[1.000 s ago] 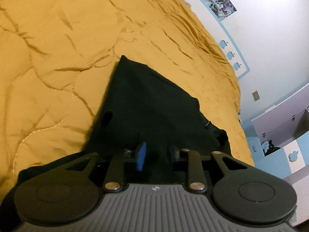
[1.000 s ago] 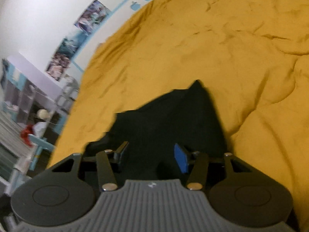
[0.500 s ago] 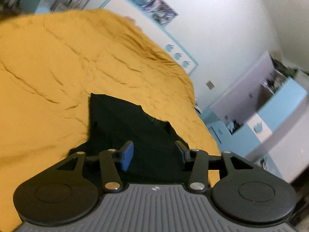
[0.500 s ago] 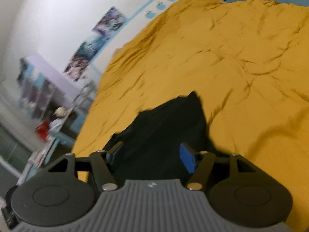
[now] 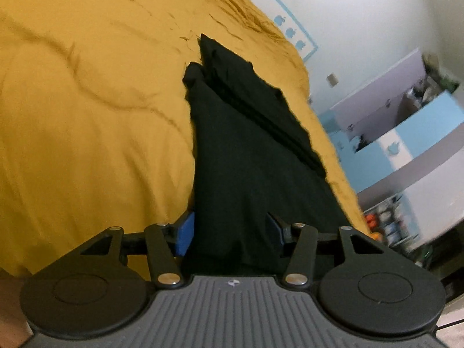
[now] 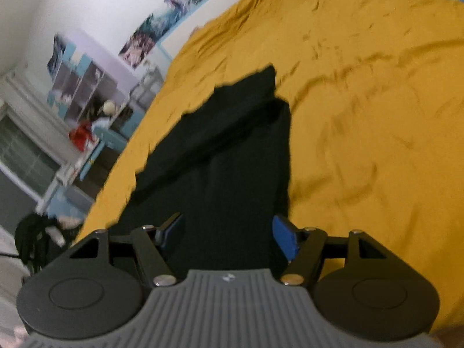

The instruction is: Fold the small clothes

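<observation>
A black garment (image 5: 246, 145) lies on the mustard-yellow duvet (image 5: 87, 116) as a long strip narrowing to a point, with a folded layer along its right side. My left gripper (image 5: 230, 227) hovers over its near end. The jaws are opening and the cloth shows between the blue pads (image 5: 185, 232), which do not press on it. In the right wrist view the same garment (image 6: 226, 150) runs away from my right gripper (image 6: 226, 232) across the duvet (image 6: 362, 116). That gripper is open, with cloth below the gap.
The bed's edge runs close along the garment's far side. Beyond it stand lilac and blue shelves (image 5: 406, 121) and a cluttered rack (image 6: 87, 107) with a red item (image 6: 82, 136). Posters (image 6: 162, 34) hang on the white wall. Wide duvet lies on the other side.
Both pairs of jaws have spread wider. Both hands have swept across the bed, and the garment now appears as a narrower, layered strip instead of a broad triangle.
</observation>
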Demonstrator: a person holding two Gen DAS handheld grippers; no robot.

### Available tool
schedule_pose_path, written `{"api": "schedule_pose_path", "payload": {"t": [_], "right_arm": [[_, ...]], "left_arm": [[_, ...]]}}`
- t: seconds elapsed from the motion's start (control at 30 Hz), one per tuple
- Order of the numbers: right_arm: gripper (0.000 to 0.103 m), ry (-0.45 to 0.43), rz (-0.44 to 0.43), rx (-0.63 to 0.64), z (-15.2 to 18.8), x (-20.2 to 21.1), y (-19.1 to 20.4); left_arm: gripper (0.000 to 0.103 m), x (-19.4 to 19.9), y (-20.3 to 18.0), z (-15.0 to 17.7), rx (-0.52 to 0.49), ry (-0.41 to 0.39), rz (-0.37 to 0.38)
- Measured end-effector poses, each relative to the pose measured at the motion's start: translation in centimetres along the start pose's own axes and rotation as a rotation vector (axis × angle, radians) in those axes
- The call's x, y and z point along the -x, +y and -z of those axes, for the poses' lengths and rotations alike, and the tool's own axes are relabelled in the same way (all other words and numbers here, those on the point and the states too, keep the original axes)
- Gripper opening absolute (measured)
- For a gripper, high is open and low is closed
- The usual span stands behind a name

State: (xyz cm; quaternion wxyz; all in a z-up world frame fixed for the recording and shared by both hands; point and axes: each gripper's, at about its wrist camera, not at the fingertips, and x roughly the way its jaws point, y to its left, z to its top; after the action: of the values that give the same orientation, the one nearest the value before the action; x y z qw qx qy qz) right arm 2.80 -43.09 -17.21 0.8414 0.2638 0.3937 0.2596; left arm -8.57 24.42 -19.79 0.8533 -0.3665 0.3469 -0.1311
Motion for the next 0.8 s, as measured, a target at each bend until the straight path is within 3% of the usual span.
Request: {"api": "schedule_pose_path", "payload": {"t": [0.2,0.27,0.4,0.6,0.7,0.73,0.8], "right_arm": [[0.065,0.084,-0.068,-0.027,3.3,0.0,-1.8],[0.065,0.094,-0.076,-0.024,3.9,0.3,-2.0],[0.07,0.145,-0.123,-0.029,4.5,0.1,-2.4],[0.073,0.144,-0.175,-0.07,4.7,0.2,-2.9],[0.073,0.151,-0.207,-0.093,4.7,0.7,-3.1],[0.073,0.166,-0.221,-0.106,4.8,0.7,-3.3],[0.073,0.205,-0.233,-0.109,5.4,0.6,-3.4]], "left_arm": [[0.062,-0.8,2.7,0.2,0.132,-0.009,0.157],[0.062,-1.1,2.8,0.0,0.122,0.013,0.164],[0.062,-2.9,2.7,1.0,0.044,0.158,0.135],[0.067,-4.3,2.9,1.1,0.076,0.154,0.203],[0.066,-3.9,2.8,1.5,0.055,0.149,0.201],[0.062,-3.7,2.8,1.5,0.06,0.138,0.208],[0.043,-2.9,3.0,2.0,0.057,0.104,0.216]]}}
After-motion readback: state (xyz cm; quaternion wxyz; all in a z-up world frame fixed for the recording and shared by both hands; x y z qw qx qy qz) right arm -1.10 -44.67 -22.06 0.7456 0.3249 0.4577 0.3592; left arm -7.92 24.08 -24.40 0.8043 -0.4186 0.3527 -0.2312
